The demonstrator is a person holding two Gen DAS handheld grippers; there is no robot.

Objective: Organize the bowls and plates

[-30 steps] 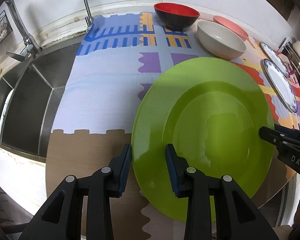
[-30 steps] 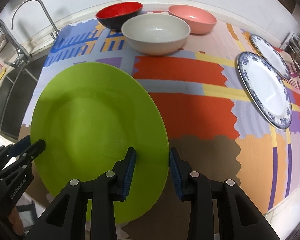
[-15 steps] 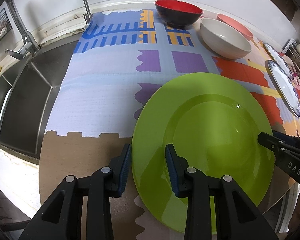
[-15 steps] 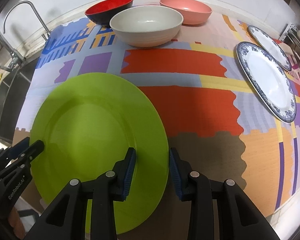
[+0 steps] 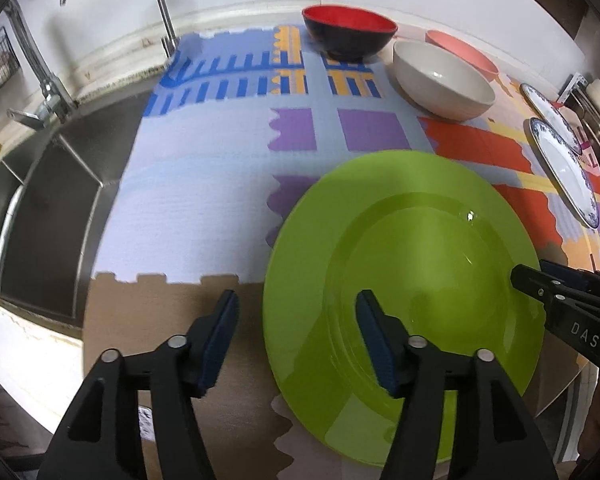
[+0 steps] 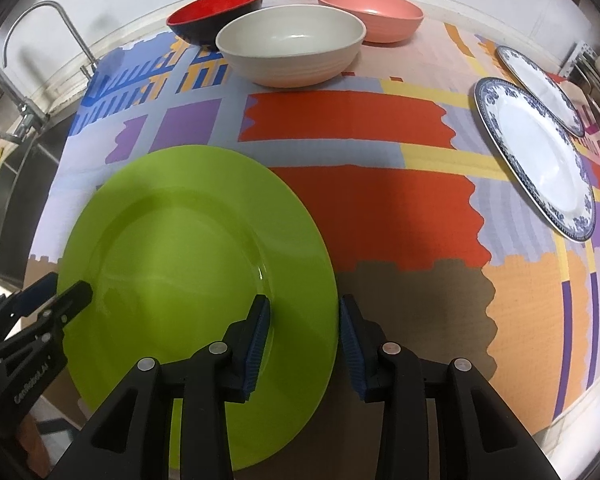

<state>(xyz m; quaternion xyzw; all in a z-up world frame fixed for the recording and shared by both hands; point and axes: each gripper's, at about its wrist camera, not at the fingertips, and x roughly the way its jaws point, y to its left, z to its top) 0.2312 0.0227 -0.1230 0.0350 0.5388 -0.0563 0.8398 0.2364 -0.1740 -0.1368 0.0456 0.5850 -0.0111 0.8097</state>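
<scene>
A lime-green plate [image 5: 412, 280] [image 6: 192, 272] lies on the patterned mat near the counter's front edge. My left gripper [image 5: 296, 336] is open, its jaws spread wide on either side of the plate's left rim. My right gripper [image 6: 304, 336] straddles the plate's right rim, its jaws close to the rim. A red-and-black bowl [image 6: 216, 14], a cream bowl [image 6: 290, 48] and a pink bowl [image 6: 370, 12] stand at the back. Two blue-rimmed white plates [image 6: 536, 156] [image 6: 540, 86] lie at the right.
A steel sink [image 5: 48, 216] with a tap [image 5: 160, 8] lies left of the mat. The counter's front edge runs just below the green plate. A metal rack [image 6: 596, 80] stands at the far right.
The green plate has come down from its lifted position toward the mat. My left gripper's jaws have opened wide off the plate's rim. The right gripper's jaws have parted slightly.
</scene>
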